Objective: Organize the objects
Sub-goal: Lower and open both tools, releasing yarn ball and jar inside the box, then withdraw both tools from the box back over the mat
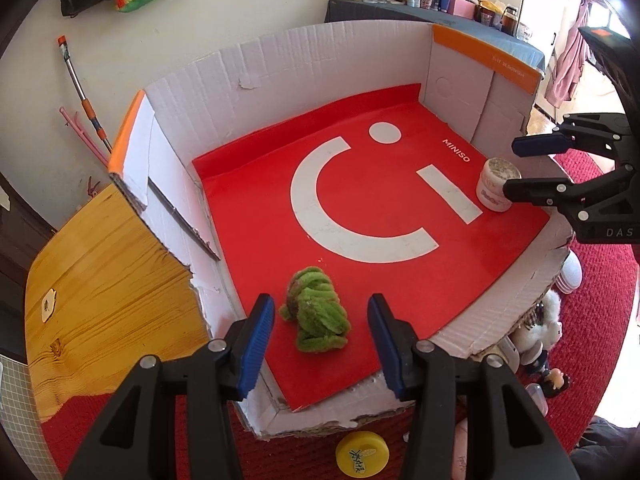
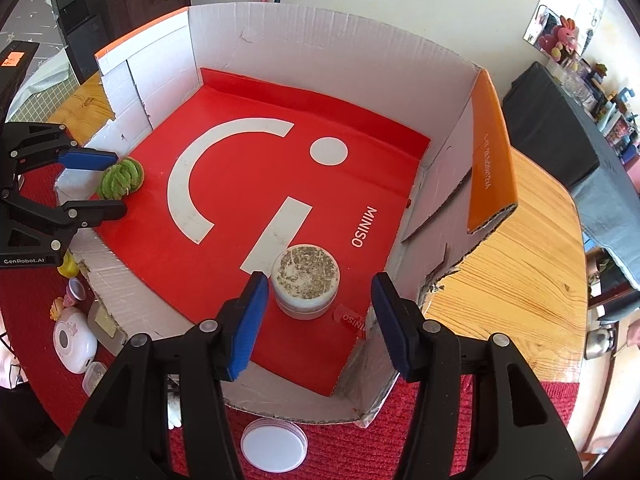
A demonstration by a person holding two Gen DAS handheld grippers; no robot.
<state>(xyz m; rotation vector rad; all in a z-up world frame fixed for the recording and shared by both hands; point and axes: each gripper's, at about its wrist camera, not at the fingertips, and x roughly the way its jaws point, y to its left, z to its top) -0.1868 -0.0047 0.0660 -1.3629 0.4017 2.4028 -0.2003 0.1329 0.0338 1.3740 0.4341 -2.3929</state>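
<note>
Left claw (image 1: 320, 344) spread wide, straddling a green fuzzy toy (image 1: 316, 312) without touching it. Right claw (image 2: 318, 320) likewise spread, poised around a white jar (image 2: 306, 286) near the box's right wall. Both things resting on the red liner (image 1: 380, 240) inside the cardboard box (image 1: 280, 64). Beyond the box, on the red rug (image 2: 360, 436): a yellow lid (image 1: 362, 458), a white lid (image 2: 274, 444), small toys and tubs. Judged early: two items boxed, several apparently left to gather.

right gripper (image 2: 316, 316) spread | white jar (image 2: 306, 286) between fingers (image 2: 246, 320)
</note>
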